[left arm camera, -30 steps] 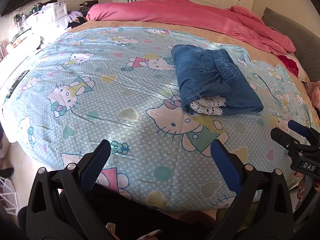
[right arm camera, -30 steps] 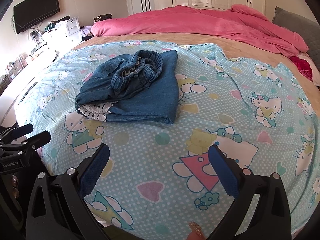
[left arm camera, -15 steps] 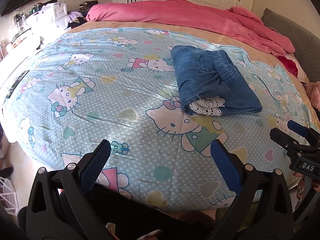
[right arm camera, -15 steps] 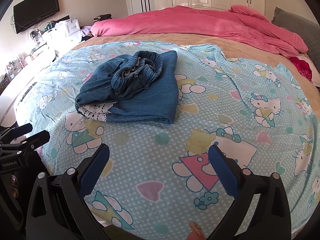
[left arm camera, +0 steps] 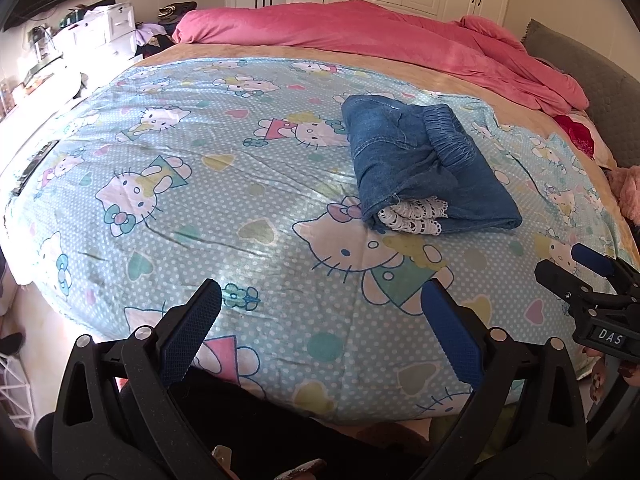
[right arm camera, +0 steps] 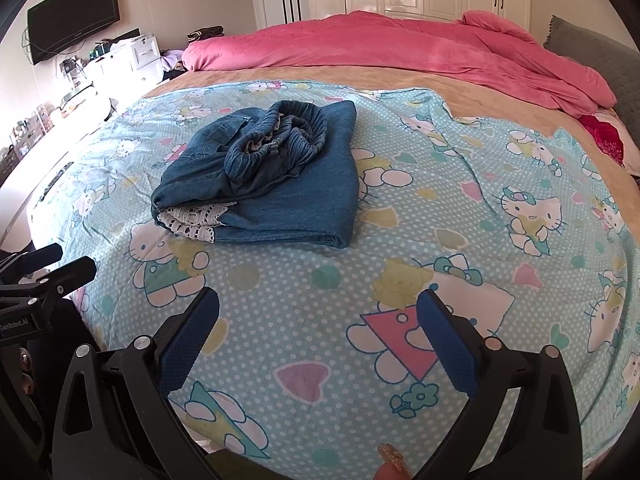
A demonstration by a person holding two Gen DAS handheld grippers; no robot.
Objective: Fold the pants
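At the bottom of the left wrist view the left gripper (left arm camera: 320, 320) hangs over the near edge of the bed with its jaws spread wide and nothing between them. The right gripper (right arm camera: 318, 328) sits the same way at the bottom of its own view: wide, empty, well short of the cloth. Under both lies the sheet (left arm camera: 200, 184), pale blue with cartoon cats, a little wrinkled.

Farther in, the pants (right arm camera: 276, 184) rest on the sheet, centre-left in the right wrist view and right of centre in the left. They are blue denim, already folded into a thick bundle, with the gathered waistband (right arm camera: 280, 136) bunched on top and a lace hem (right arm camera: 196, 220) poking out at the near corner. I judge them soft and limp, light to medium in weight, not slippery; the layers would slide apart if lifted by one edge. The folded near edge looks the safest pinch, or the waistband to flatten it.

Across the top of both frames lies a pink duvet (left arm camera: 380, 36).
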